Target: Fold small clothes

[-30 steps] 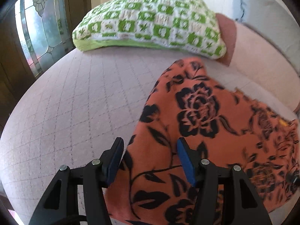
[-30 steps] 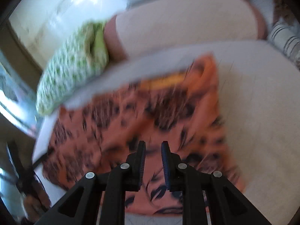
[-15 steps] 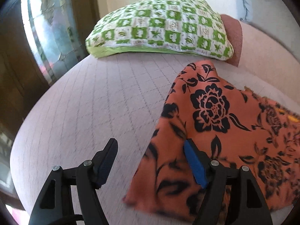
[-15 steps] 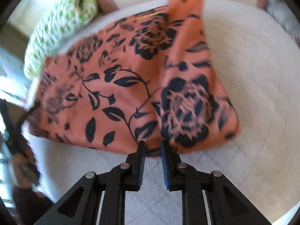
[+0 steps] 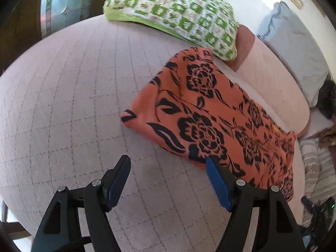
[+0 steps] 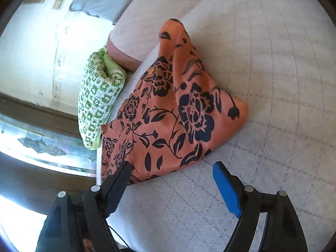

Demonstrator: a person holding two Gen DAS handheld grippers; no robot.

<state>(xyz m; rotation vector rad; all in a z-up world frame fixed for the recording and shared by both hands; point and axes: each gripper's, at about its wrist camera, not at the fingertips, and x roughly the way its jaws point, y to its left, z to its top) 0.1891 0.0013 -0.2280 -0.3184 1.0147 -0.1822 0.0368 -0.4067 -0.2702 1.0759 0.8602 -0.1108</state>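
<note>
On the quilted bed (image 5: 73, 109) lay the orange cloth (image 5: 210, 126) with its black flower print, folded over on itself into a rough wedge and resting flat on the pale cover. In the left wrist view its far end reached up close beside the green pillow (image 5: 178, 10), and its near edge ran down to the right, passing behind one finger of the left gripper (image 5: 168, 178). That gripper stood wide apart, nothing between its blue pads but bare quilt; its right-hand pad overlapped the cloth's edge in the picture, though whether it touched the cloth could not be told. In the right wrist view the cloth (image 6: 172, 109) showed one thick folded corner pointing right and a narrow tip at the far end, near the pink bolster (image 6: 121, 52). The right gripper (image 6: 172, 172) had just been opening and its jaws gaped wide, free of the cloth, with only the quilt and the cloth's near edge seen in the gap; its left-hand finger crossed the cloth's lower corner in the picture. The green pillow (image 6: 98, 96) lay just left of the cloth, against the bolster. Beyond them a grey pillow (image 5: 294, 48) leaned on the white wall (image 6: 31, 52), and patterned glass (image 5: 63, 2) showed past the bed's edge.
</note>
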